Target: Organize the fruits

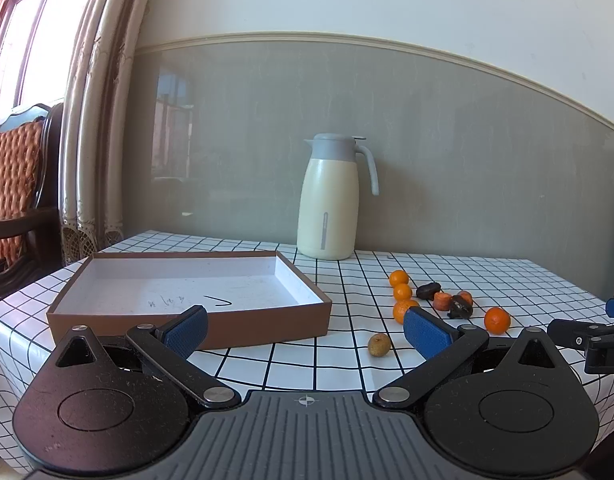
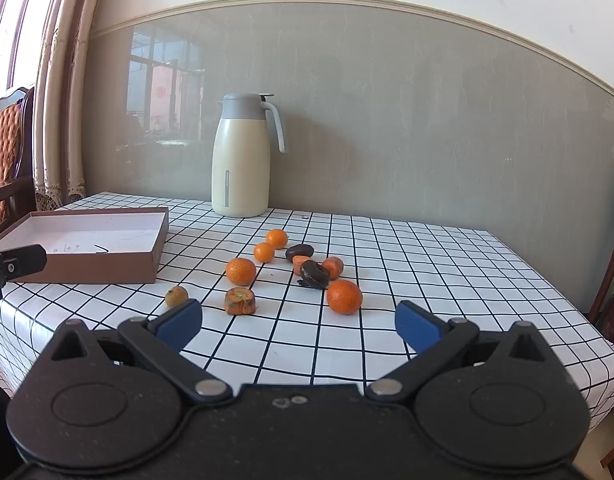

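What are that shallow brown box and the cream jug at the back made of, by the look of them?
The box looks like cardboard: matte brown outside, thin straight walls, a white paper-like lining with pen marks. The jug has a smooth, softly glossy cream body, probably painted metal or plastic; its grey lid and handle look like matte plastic. The pictures cannot settle the body.

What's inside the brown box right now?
No fruit. The box shows only its white floor with pen marks. The near wall hides a strip of the floor in both views.
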